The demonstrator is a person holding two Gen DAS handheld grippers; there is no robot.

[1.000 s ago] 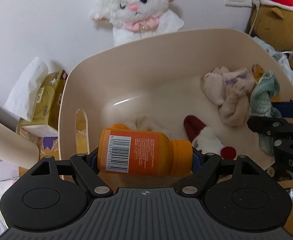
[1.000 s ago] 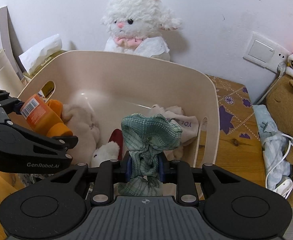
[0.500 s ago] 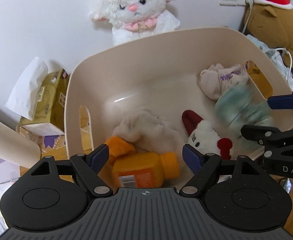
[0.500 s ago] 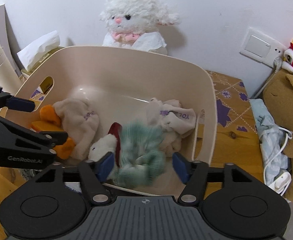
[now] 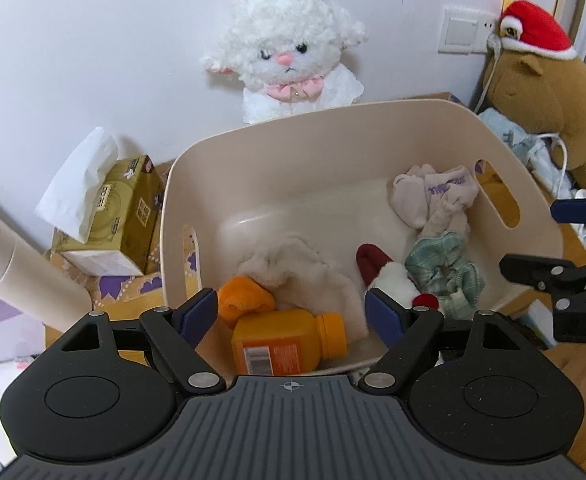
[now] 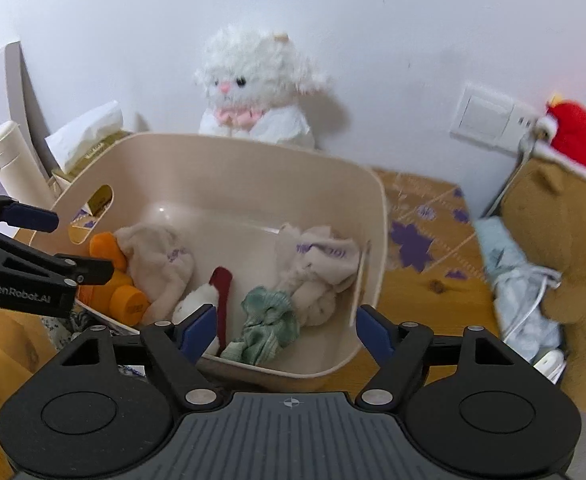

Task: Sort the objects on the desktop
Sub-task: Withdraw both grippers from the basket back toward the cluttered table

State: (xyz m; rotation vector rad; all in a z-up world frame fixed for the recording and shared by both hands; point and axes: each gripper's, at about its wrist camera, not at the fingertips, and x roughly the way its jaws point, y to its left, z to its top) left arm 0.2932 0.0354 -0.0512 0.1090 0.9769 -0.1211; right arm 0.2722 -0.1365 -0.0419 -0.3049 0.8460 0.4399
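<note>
A beige plastic bin (image 5: 333,136) (image 6: 229,160) holds the sorted things. An orange bottle (image 5: 289,340) (image 6: 127,306) lies on its side at the bin's near left. A green checked scrunchie (image 5: 445,272) (image 6: 269,322) lies at the near right, beside a pale sock bundle (image 5: 433,200) (image 6: 317,268), a cream plush (image 5: 293,268) and a red-and-white plush (image 5: 385,276). My left gripper (image 5: 293,312) is open and empty above the bottle. My right gripper (image 6: 285,328) is open and empty above the scrunchie.
A white lamb plush (image 5: 289,56) sits behind the bin against the wall. A tissue box (image 5: 117,208) and a cream flask (image 5: 13,264) stand to the left. A brown plush in a red hat (image 6: 565,208), cloth and a white cable (image 6: 525,280) lie to the right.
Both grippers opened. The orange bottle dropped from the left gripper and the green scrunchie from the right one, both into the bin. Both grippers pulled back and up.
</note>
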